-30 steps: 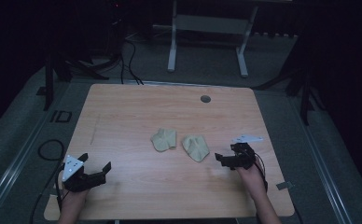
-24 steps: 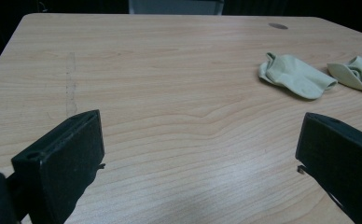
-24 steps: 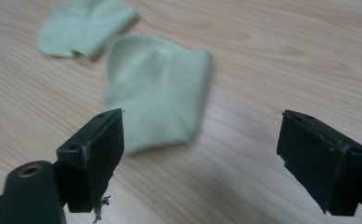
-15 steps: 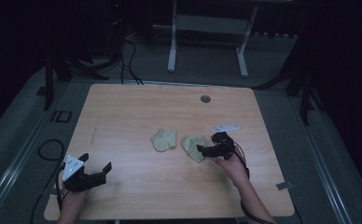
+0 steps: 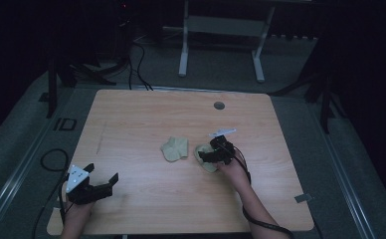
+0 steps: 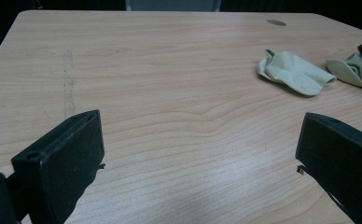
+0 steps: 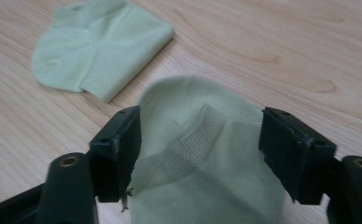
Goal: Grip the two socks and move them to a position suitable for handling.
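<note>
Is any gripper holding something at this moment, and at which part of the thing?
Nothing is gripped yet. The right gripper has been closing, jaws astride the nearer sock at its ribbed cuff, not yet pressing. The left gripper is open over bare table.

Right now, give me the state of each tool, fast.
Left tool: open, nothing between its jaws.
Right tool: open, jaws just been closing around the near sock, not yet gripping it.
</note>
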Motion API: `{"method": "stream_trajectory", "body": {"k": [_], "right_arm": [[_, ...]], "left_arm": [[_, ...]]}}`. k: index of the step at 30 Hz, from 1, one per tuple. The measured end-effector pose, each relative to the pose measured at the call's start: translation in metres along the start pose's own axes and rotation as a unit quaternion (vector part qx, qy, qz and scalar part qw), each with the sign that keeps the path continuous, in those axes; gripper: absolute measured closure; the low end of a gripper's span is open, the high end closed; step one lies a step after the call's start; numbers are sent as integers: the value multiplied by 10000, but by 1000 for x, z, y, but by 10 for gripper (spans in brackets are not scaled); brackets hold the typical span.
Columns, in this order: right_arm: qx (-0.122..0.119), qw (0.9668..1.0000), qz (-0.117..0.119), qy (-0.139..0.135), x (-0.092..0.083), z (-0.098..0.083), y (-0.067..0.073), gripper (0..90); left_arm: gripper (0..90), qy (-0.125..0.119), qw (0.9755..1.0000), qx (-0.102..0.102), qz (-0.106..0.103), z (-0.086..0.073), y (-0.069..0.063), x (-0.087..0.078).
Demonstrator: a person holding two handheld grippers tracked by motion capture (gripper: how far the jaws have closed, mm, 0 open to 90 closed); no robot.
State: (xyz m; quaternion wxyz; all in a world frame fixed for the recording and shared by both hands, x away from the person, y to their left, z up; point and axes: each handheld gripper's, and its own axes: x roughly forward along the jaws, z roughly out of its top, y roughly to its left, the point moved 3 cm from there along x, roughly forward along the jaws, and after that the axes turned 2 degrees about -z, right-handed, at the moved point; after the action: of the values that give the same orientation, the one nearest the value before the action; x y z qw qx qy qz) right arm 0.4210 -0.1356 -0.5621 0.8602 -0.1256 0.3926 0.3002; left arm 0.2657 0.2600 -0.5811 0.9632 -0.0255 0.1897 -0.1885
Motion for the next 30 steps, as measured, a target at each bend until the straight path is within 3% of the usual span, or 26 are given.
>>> {"method": "stream_trajectory", "body": {"k": [7,9,13,15,19,25,30], "right_arm": [[-129,9996,-121,202,15,-1,4,349],[-284,9988,-364,181,18,-3,7,404],[-286,9987,-392,176,17,-4,8,479],[-258,9984,-460,186,16,-3,7,641],[-298,9980,-526,193,16,-2,6,770],[-368,9975,-547,264,14,0,6,803],[-428,9976,-525,130,-1,10,9,805]], "left_arm": [[11,-9,10000,16,-29,0,-1,-1],[11,-14,10000,12,-39,0,-1,-1],[11,-2,10000,3,-42,0,-1,-1],[11,16,10000,2,-59,0,-2,0],[11,40,10000,20,-72,0,-2,0],[11,34,10000,-16,-68,0,-1,-1],[11,41,10000,-1,-70,-1,-2,0]]}}
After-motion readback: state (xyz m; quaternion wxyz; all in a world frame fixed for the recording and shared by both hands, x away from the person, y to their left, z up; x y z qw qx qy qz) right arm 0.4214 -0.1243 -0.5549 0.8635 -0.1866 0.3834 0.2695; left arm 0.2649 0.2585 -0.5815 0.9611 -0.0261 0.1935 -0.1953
